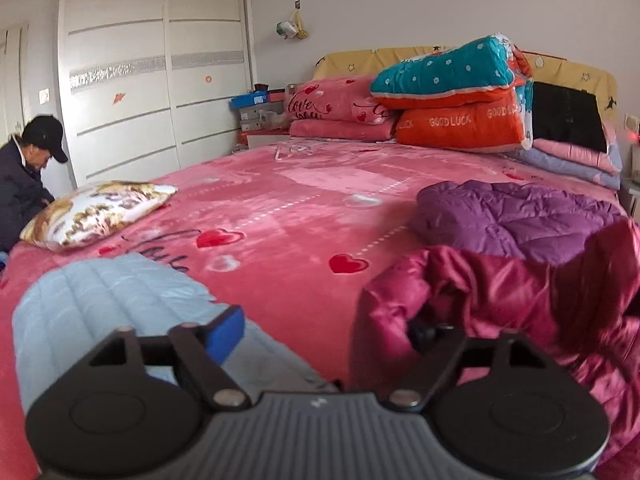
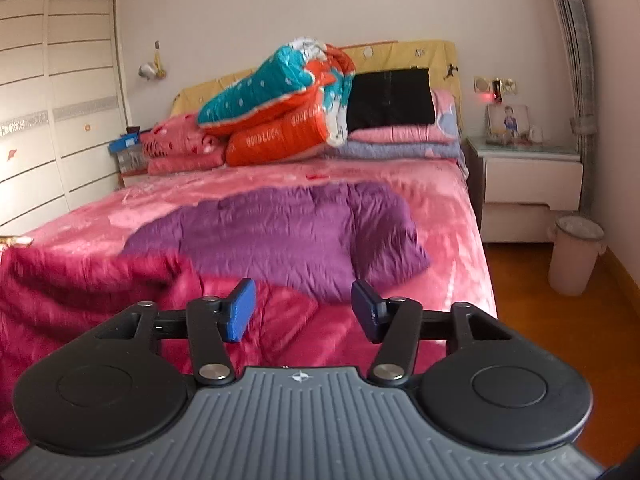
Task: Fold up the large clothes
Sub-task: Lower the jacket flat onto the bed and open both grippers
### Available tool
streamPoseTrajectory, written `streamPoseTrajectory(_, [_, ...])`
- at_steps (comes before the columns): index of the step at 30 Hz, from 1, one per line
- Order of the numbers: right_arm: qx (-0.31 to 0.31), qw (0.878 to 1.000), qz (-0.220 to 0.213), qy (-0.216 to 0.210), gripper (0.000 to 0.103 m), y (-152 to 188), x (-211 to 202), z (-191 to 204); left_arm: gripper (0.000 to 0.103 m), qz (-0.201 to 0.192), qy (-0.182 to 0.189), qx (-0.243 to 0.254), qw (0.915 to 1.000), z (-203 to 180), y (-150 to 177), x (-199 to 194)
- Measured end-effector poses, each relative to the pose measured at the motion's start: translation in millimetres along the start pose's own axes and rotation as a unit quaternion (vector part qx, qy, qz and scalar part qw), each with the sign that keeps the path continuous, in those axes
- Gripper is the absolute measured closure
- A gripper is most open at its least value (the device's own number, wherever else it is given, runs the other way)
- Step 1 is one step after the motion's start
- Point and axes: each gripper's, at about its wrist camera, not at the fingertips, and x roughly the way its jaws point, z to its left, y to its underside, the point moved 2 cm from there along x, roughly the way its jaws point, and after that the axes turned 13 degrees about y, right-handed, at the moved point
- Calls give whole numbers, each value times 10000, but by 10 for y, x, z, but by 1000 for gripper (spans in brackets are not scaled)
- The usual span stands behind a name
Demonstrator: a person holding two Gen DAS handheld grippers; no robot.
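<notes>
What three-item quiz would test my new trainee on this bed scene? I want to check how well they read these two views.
1. True or false: the right tool clamps the magenta jacket.
2. Which garment lies nearest the nightstand? A purple jacket B light blue jacket
3. Fill in: the orange quilt reads "GOOD ____".

Key: 1 false; 2 A; 3 LUCK.

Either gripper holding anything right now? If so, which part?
Nothing held. The right gripper is open above the magenta jacket, pads clear. The left gripper is open too; its right finger is hidden behind a fold of the jacket, with no sign of a pinch.
</notes>
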Motion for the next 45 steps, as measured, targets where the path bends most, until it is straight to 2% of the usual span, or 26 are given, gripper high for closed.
streamPoseTrajectory(5, [-18, 9999, 105, -22, 18, 167, -113, -12, 3, 145, -33, 408, 9991, 79, -43, -55])
streamPoseTrajectory(9, [-108, 9998, 119, -91, 5, 223, -274, -7, 1, 346, 39, 668, 9972, 79, -29, -75])
streamPoseTrajectory(14, [-137, 9996, 164, -189, 2, 280, -396, 31, 1, 704, 139, 882, 9935, 78, 100, -152])
streamPoseTrajectory(20, [-146, 9993, 274, -228, 2, 414, -450, 42, 1, 897, 293, 780, 9925, 169, 264, -318])
streamPoseTrajectory(30, [22, 9986, 455, -283, 1, 476, -606, -41, 1, 1191, 464, 958, 9872, 253, 426, -615])
streamPoseTrajectory(33, [114, 9980, 513, -343, 1, 491, -657, -41, 1, 929, 385, 747, 9921, 302, 360, -693])
streamPoseTrajectory(38, [54, 9971, 579, -482, 0, 593, -634, 39, 1, 17, 98, 205, 9997, 367, 5, -841])
streamPoseTrajectory(41, [6, 9964, 651, -535, 0, 643, -607, 91, 1, -507, 130, -281, 9982, 464, -204, -996])
streamPoseTrajectory(45, [12, 9963, 669, -546, 0, 640, -575, 96, 1, -692, 79, -324, 9970, 495, -251, -1147])
